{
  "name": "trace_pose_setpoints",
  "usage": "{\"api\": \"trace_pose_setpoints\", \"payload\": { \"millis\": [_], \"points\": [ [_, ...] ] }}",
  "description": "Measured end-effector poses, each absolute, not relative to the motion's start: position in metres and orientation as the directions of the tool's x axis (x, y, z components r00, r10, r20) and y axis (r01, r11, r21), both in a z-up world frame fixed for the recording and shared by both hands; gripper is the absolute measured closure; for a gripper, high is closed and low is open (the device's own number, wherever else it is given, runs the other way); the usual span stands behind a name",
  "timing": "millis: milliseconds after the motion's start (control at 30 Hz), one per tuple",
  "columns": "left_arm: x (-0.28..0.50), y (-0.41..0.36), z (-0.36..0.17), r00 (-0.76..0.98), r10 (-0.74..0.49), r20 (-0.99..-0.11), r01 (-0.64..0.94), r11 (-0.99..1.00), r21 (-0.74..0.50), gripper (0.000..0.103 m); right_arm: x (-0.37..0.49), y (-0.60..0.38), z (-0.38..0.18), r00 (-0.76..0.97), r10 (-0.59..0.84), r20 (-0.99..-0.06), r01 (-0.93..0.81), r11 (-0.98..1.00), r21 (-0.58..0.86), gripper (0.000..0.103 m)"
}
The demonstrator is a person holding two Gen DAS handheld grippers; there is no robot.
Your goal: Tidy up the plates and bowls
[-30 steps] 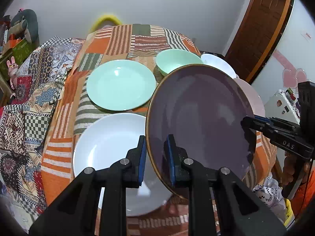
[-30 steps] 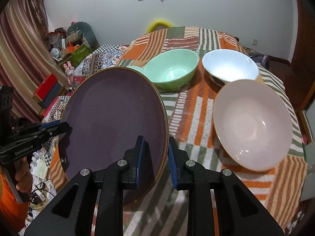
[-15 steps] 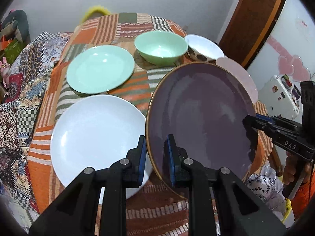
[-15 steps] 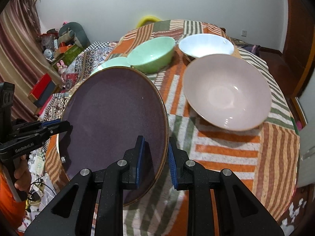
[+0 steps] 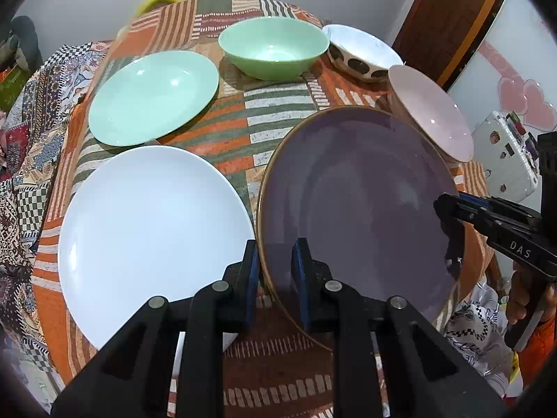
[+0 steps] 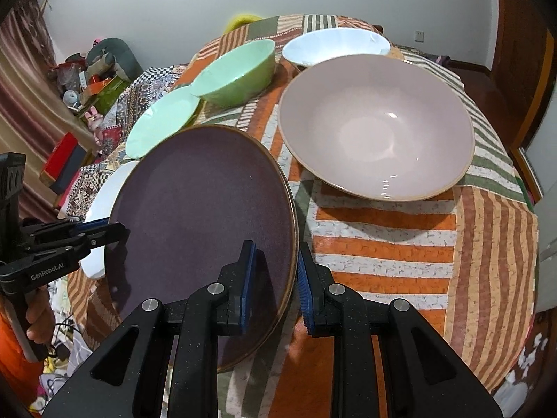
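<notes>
Closest in, the left gripper (image 5: 275, 278) has its blue-padded fingers (image 5: 251, 271) pinching the near-left rim of the purple plate (image 5: 358, 209), 1 pad on each face. Across the plate, the right gripper (image 6: 275, 285) pinches the opposite rim the same way, so 2 hands carry 1 dish between them. The plate hangs tilted above the front of the surface (image 6: 383, 264), a table under a striped patchwork cloth, and does not look set down.

Just left of it lies the white plate (image 5: 149, 237), flat on the cloth, its edge very near the purple rim. Beyond that, the mint-green plate (image 5: 153, 97). To the right sits the big pink bowl (image 6: 376, 132), close beside the purple plate's far edge. Farther back stand the green bowl (image 5: 275, 48) and the white bowl (image 5: 362, 52) with dark spots on its outside.

My read: the purple plate is headed for a stack, probably on the white plate (only a guess from where it hangs). The risks? Both grips are thin rim pinches on glazed ceramic, so uneven lowering by either hand could twist the plate out of 1 pair of pads. A swing left could chip rim against rim; a drift right could knock the pink bowl.
</notes>
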State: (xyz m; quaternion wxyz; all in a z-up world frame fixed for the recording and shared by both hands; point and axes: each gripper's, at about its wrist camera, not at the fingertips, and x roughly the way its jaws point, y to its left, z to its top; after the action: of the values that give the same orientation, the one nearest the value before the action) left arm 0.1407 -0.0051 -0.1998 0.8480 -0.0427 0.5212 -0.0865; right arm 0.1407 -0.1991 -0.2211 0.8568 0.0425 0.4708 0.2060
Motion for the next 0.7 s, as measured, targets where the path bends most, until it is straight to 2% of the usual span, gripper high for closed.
{"api": "trace_pose_setpoints", "payload": {
  "millis": [467, 567, 700],
  "points": [
    [0.155, -0.007, -0.214, 0.42, -0.206, -0.884, 0.101, 0.978, -0.18, 0.084, 0.15, -0.2, -0.233, 0.459, 0.365, -0.81, -0.3, 0.922, 0.245, 0.082],
    [0.155, -0.007, -0.215, 0.419, -0.21, -0.883, 0.106, 0.978, -0.182, 0.084, 0.152, -0.199, -0.234, 0.451, 0.362, -0.816, -0.306, 0.921, 0.24, 0.079],
    [0.153, -0.002, -0.212, 0.428, -0.228, -0.875, 0.093, 0.974, -0.209, 0.084, 0.15, -0.198, -0.232, 0.453, 0.326, -0.829, -0.313, 0.93, 0.194, 0.079]
  ]
}}
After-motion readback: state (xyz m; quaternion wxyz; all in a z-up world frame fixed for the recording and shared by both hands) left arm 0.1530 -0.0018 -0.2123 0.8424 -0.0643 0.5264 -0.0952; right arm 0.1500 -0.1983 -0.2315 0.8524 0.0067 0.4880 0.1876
